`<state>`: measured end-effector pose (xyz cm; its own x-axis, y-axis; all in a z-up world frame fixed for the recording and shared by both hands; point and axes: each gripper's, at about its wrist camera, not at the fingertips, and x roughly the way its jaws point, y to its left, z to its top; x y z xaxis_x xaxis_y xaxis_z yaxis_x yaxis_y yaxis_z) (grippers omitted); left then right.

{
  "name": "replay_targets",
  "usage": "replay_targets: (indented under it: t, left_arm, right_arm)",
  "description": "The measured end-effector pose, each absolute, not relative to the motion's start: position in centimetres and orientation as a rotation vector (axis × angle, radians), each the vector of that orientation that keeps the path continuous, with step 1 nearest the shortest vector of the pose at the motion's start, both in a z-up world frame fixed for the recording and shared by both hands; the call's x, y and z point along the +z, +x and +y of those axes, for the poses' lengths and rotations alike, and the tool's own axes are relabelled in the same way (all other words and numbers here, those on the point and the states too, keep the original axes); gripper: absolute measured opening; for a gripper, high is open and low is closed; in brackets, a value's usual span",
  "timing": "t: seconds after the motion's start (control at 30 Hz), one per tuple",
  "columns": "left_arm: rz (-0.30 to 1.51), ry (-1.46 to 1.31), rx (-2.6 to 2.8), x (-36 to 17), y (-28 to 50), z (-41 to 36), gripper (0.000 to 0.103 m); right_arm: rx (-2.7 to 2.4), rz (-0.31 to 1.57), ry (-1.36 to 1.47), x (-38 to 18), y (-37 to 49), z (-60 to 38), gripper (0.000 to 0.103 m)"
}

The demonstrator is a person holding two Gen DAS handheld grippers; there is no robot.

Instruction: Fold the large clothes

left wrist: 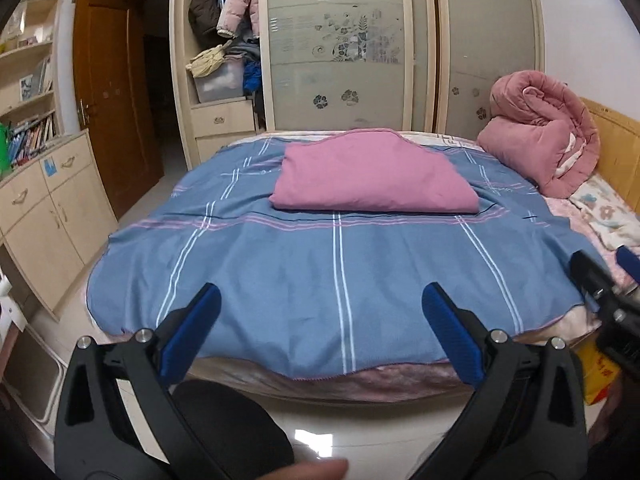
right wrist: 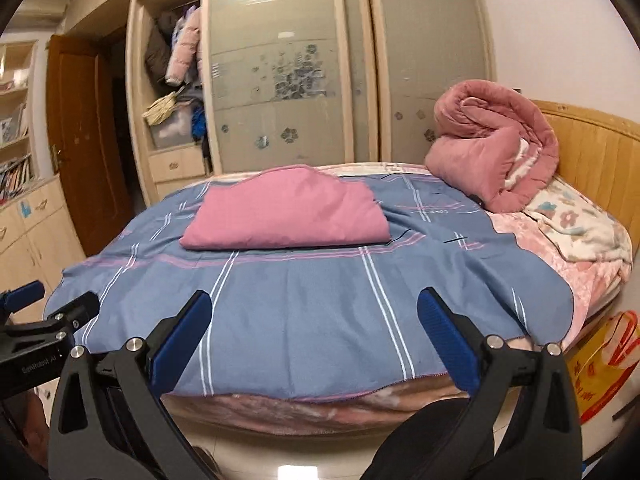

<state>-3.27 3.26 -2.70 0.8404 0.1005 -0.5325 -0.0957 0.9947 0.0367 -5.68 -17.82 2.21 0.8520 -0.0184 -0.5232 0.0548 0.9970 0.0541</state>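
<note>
Lying flat on the bed (left wrist: 592, 220), a blue striped sheet (left wrist: 304, 264) spreads wide, its long axis running left to right across both views and its near hem draped over the bed's front edge. On its far half sits a folded pink cloth (left wrist: 372, 178), also lying crosswise. A rolled pink quilt (right wrist: 492, 148) rests by the headboard (right wrist: 600, 156). Both the left tongs (left wrist: 320, 332) and the right tongs (right wrist: 314, 338) hang spread wide and empty, just short of the near hem, touching nothing.
</note>
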Motion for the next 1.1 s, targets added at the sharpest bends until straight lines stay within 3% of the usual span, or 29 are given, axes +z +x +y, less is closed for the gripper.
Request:
replay_targets:
  t: [0.23,1.1]
  left_arm:
    - [0.634,-0.030,0.102,-3.8,-2.9,3.2,0.101]
    - [0.632,-0.014,0.076,-4.0,-2.3,2.5,0.101]
  right_arm:
    - [-0.003,0.652,0.080,1.2,-4.8,-17.2,0.102]
    - [-0.014,0.677,0.071,0.5,-4.4,-17.0,0.102]
